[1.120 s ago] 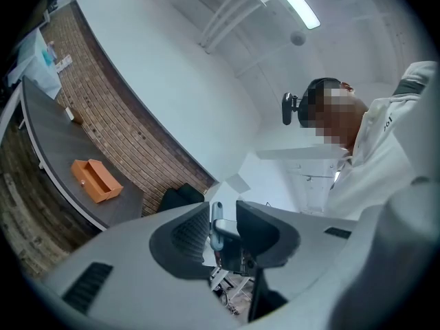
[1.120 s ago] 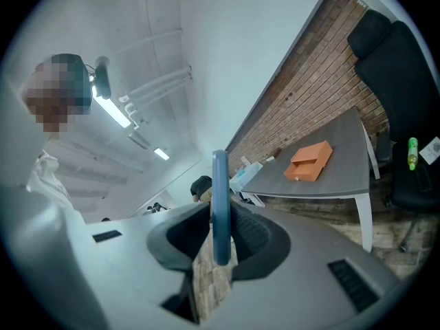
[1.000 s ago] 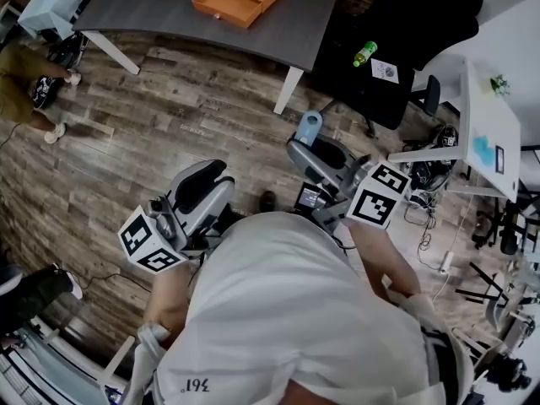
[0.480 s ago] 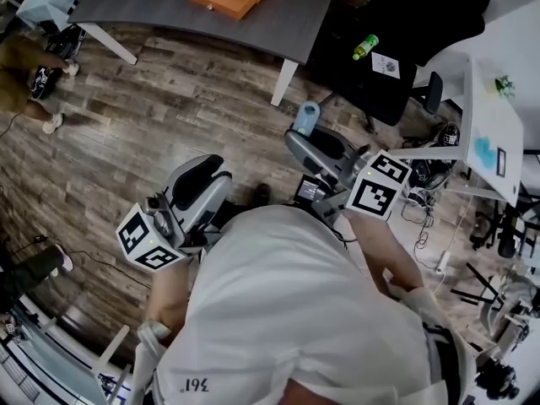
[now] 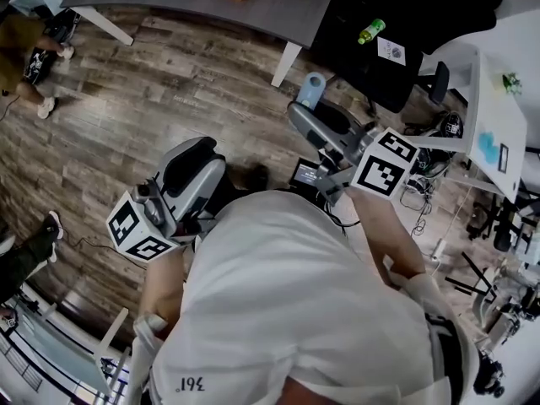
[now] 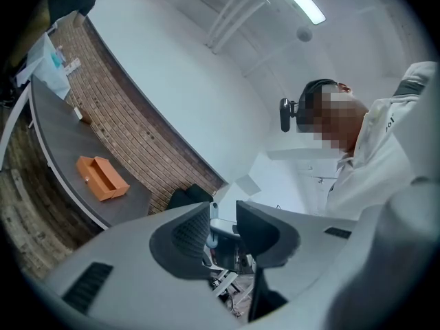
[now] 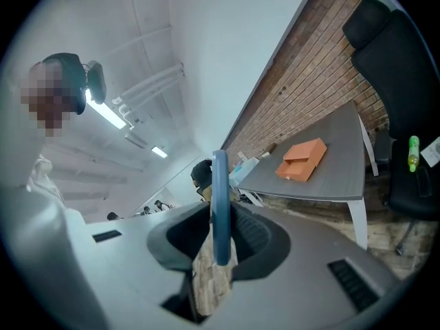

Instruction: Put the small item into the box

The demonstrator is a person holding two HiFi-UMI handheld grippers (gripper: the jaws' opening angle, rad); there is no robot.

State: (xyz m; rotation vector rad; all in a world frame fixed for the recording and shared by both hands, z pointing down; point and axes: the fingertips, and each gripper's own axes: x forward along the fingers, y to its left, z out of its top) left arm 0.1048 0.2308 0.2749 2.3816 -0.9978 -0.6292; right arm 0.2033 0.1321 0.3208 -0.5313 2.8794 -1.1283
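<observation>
Your right hand-held gripper [image 7: 218, 243] pinches the small blue item [image 7: 220, 198], which shows only edge-on, so its shape is unclear. Your left hand-held gripper [image 6: 223, 231] stands spread and empty. The orange box [image 7: 302, 159] sits on the grey surface [image 7: 344, 177], well apart from both; the head view cuts it off.

Small open box [image 7: 302, 160]: orange, on a dark grey tabletop [image 7: 337, 181]. Flat thin item [image 7: 220, 205]: mid blue. Left gripper [image 6: 223, 227] and right gripper [image 7: 218, 243]: light grey shells. Marker cubes [image 5: 386, 169]: black squares on white. Plank floor [image 5: 169, 83]: brown-grey wood grain. Brick wall [image 7: 302, 67]: red-brown. Bottle [image 5: 365, 31]: green.
</observation>
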